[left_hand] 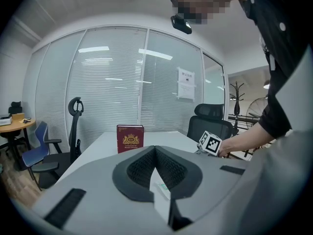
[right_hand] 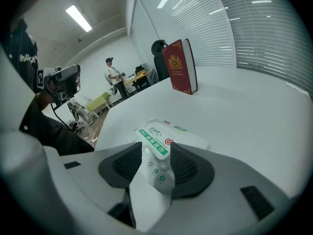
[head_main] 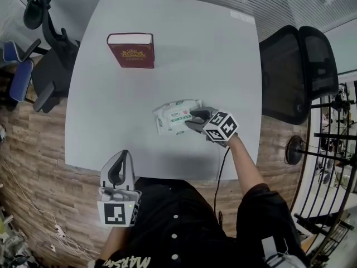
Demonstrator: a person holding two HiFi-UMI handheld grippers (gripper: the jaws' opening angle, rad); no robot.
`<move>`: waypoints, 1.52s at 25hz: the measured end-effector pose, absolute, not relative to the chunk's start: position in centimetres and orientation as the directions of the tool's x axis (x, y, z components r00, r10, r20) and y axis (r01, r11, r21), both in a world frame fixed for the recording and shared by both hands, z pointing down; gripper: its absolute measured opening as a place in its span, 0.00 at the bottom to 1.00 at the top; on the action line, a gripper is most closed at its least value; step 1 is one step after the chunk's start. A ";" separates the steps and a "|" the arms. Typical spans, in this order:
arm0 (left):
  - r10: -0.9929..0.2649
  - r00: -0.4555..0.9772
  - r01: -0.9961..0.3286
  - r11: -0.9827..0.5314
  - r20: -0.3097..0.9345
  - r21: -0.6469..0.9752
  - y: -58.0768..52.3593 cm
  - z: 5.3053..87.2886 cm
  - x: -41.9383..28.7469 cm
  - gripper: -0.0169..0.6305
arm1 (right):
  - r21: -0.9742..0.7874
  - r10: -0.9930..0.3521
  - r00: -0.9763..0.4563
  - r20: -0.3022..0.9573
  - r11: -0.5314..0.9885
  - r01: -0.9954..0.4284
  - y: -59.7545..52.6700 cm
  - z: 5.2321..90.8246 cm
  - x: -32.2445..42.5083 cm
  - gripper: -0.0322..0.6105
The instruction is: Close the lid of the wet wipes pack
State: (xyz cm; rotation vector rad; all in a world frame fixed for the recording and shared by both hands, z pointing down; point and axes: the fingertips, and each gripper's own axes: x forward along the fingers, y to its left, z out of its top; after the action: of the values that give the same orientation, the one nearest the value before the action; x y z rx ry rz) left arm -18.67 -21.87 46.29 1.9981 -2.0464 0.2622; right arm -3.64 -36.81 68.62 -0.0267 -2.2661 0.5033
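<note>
On the white table [head_main: 167, 43], toward its near edge, the wet wipes pack [head_main: 175, 116] lies flat with its green-and-white label up. The right gripper [head_main: 196, 118] angles down at the pack's right end, and its marker cube covers most of its body in the head view. In the right gripper view its 2 jaws stand apart, with the pack [right_hand: 166, 133] showing through the gap between them. The pads hide the pack's sides there, so I cannot tell whether they touch it. The lid sits under the label strip, and whether it lies flush is hard to make out.

The left gripper [head_main: 122, 153] hangs level at the table's near edge, well apart from the pack. In the left gripper view [left_hand: 155, 150] its jaws meet at the tips with nothing between them, and its body blocks the lower half of that picture.

A red book [head_main: 132, 50] stands upright near the far side of the table. A black mesh chair [head_main: 295, 71] at the right is partly cut off. A distant person [right_hand: 113, 75] is too small to describe.
</note>
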 end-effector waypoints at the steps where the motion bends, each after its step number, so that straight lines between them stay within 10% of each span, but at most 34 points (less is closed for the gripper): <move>1: -0.950 -0.013 -0.998 0.033 0.313 0.059 -21.9 46.3 -18.7 0.04 | -0.374 0.183 -0.674 0.716 0.916 -0.148 -36.8 68.7 -3.7 0.36; 15: -0.944 -0.014 -0.996 0.041 0.330 0.076 -22.1 46.8 -18.9 0.04 | -0.406 0.131 -0.663 0.738 0.870 -0.280 -37.0 69.7 -6.0 0.13; 38: -0.925 0.013 -0.995 0.025 0.380 0.097 -23.0 49.1 -19.2 0.04 | -0.146 -0.057 -0.587 0.808 0.945 -0.293 -35.8 70.4 -7.2 0.10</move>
State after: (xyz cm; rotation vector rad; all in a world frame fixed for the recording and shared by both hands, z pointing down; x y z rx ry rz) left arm -19.18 -22.98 49.12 1.9598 -1.9720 0.2889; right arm -7.23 -35.75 70.39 0.2461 -2.1843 0.3295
